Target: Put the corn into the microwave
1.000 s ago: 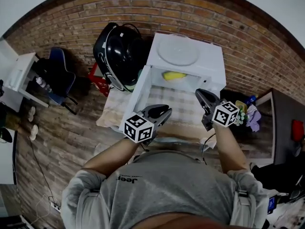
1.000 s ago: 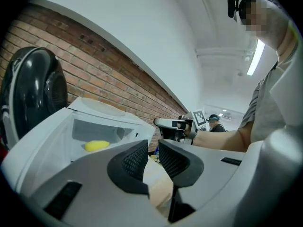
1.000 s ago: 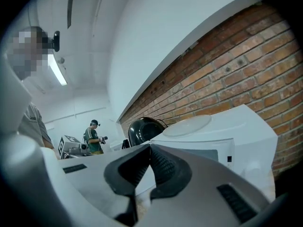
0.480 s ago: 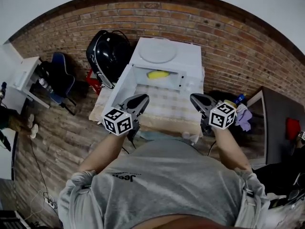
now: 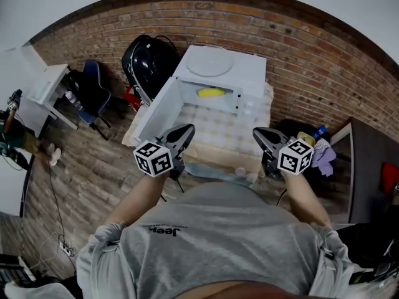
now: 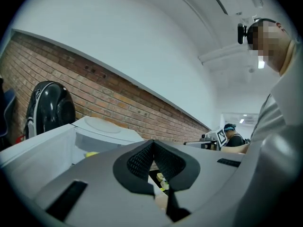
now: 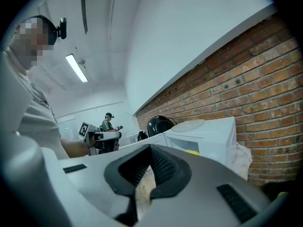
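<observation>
Your left gripper has just been closing its jaws; they now meet with nothing between them. Ahead, between your two grippers, the white microwave stands open, its door swung to the left. The yellow corn lies inside it. Your right gripper is closed too, empty.

My head camera looks steeply down from above my shoulders onto the microwave, which sits some way ahead. The cameras on my left hand-held gripper and right hand-held gripper sit low before the microwave, facing roughly level and angled inward. All three views share the microwave.
</observation>
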Available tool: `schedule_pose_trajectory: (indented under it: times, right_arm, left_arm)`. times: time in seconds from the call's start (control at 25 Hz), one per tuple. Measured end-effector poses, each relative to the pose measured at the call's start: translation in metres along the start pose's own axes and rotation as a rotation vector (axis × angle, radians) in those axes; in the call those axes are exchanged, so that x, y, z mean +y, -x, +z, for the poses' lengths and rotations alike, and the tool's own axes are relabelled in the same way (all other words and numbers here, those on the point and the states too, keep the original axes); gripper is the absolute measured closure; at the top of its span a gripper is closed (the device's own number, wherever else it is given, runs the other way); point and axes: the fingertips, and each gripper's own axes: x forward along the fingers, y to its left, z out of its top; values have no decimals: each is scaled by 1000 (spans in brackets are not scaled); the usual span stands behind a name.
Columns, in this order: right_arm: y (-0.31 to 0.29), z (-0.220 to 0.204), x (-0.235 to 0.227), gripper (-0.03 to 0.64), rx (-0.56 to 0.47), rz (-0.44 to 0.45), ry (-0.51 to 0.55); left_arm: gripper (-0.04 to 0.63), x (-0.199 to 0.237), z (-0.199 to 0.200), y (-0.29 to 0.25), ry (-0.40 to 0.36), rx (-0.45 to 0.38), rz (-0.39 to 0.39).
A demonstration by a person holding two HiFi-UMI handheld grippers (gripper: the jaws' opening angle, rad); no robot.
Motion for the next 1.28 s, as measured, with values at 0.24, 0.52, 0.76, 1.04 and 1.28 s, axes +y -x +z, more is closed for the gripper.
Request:
schedule_pose_trajectory:
  times: [0.24,0.52,0.76,1.04,1.28]
  right_arm:
    - [-21,17,10,600,-52,-50,-5]
    - [-47,24,21,600,-98,-104,-47]
    - [-55,28,23,600,-88,-126,-32]
    - [-53,28,17,600,-67,-135,-36]
    - [-46,25,12,600,-40,-150,4]
  left_arm:
    - [577,15,18,6,-64,14,-80]
    - [577,41,33,8,-114,67,-145]
    - [577,52,33,8,-107,68,-166]
    - [577,52,33,0,-87,57,-170]
    - [577,47,31,-3,-73,53,-164]
